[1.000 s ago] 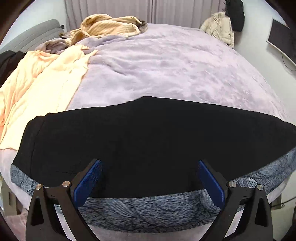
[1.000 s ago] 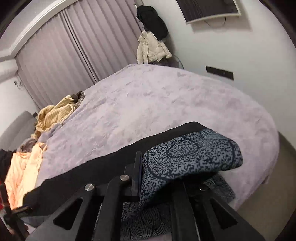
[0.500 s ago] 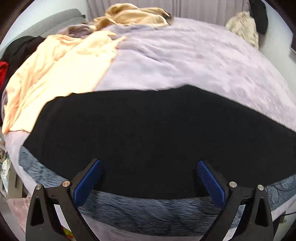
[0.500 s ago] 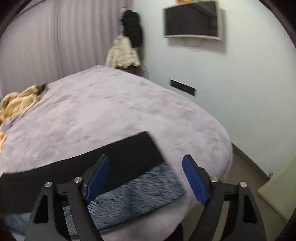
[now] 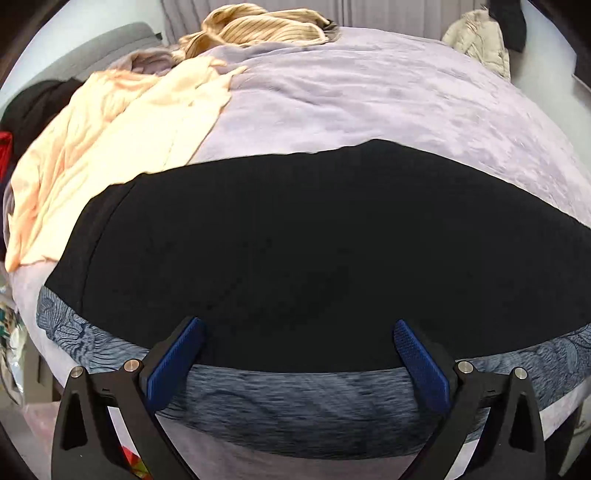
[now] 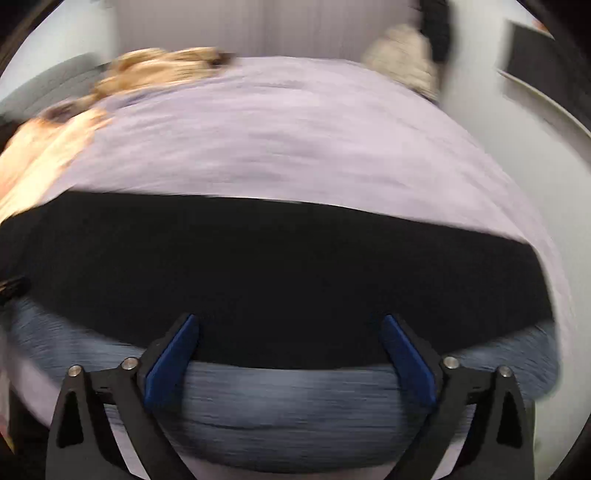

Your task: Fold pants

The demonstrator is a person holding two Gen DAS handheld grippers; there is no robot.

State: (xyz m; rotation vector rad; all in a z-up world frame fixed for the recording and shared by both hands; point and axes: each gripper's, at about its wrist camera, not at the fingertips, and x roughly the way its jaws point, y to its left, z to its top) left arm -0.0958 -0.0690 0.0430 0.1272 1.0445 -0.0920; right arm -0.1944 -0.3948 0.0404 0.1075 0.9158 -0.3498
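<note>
Grippers first: the left gripper (image 5: 295,354) has its blue pads (image 5: 173,363) spread wide and grips nothing, hanging just over the near edge of the pants (image 5: 295,251). The right gripper (image 6: 288,350) is equally wide and empty above that same edge; its view is smeared with motion, so finer detail there cannot be read.

The pants lie flat across the near side of the bed (image 5: 369,107), one black leg stacked on the other, with a band of blue-grey patterned fabric (image 5: 303,402) showing along the near hem line. A peach garment (image 5: 110,140) lies just beside their far left corner, and a tan striped garment (image 5: 258,29) is heaped well behind.

Judging from this layout, the lengthwise fold looks done and a crosswise fold comes next. To do it well, each gripper should pinch both layers together at one end, lift only slightly, and carry that end straight over so the edges line up without dragging the patterned layer askew.
</note>
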